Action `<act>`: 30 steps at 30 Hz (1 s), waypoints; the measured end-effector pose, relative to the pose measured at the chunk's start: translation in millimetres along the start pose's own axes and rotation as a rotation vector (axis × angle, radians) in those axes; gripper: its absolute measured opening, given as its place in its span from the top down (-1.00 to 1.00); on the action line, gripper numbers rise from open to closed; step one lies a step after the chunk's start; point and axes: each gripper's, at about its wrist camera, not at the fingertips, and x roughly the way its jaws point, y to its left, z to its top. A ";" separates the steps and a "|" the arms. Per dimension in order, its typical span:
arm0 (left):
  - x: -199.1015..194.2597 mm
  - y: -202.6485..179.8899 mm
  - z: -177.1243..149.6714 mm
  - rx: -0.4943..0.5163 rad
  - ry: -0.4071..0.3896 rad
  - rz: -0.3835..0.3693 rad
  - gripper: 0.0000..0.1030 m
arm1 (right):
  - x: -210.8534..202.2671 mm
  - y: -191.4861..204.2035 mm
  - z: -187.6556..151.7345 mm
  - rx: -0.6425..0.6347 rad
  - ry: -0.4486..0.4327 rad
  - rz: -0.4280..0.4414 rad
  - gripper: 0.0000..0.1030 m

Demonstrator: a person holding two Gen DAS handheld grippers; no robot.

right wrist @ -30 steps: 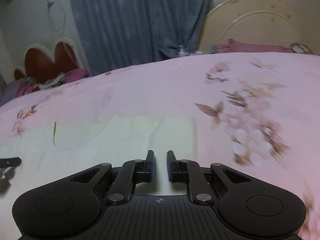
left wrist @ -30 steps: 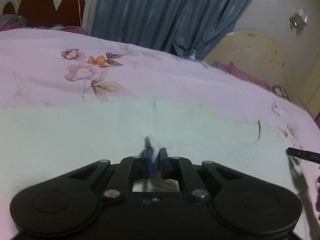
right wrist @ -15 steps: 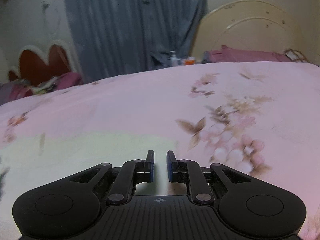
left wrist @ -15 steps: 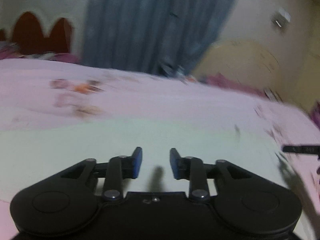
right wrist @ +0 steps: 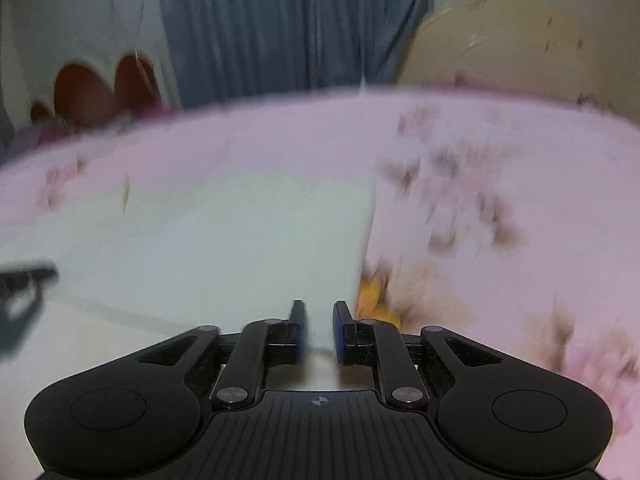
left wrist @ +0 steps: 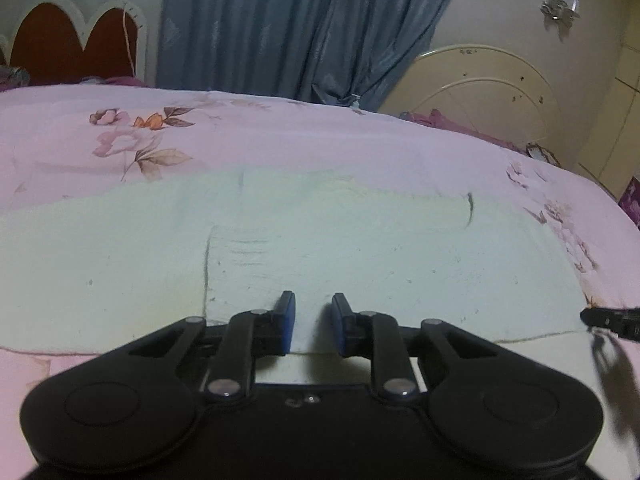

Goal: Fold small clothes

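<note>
My left claw (left wrist: pixel 312 322) hangs low over the near edge of the pale cloth (left wrist: pixel 360 248), its blue-padded fingers (left wrist: pixel 287 322) apart with nothing between them; the cloth lies spread flat on the pink flowered bedspread (left wrist: pixel 280 136), with a folded edge running away just left of my fingers. My right claw (right wrist: pixel 318 330) sits at the cloth's (right wrist: pixel 224 232) near right corner, fingers also parted and gripping nothing; that view is blurred; a blue curtain (left wrist: pixel 296 28) hangs beyond the bed.
</note>
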 end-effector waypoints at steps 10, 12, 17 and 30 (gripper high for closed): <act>-69.1 80.6 -24.6 -0.153 -0.096 0.112 -0.19 | -43.5 21.4 2.3 0.080 -0.085 -0.015 -0.62; -87.3 112.6 -34.4 -0.226 -0.110 0.156 -0.13 | -47.8 30.1 0.0 0.087 -0.085 0.011 -0.59; -134.2 208.4 -62.7 -0.514 -0.181 0.260 0.09 | -44.9 59.5 -1.7 0.070 -0.058 0.053 -0.28; -156.5 346.7 -78.5 -0.987 -0.411 0.257 0.30 | -27.1 109.1 4.5 0.045 -0.026 0.082 -0.28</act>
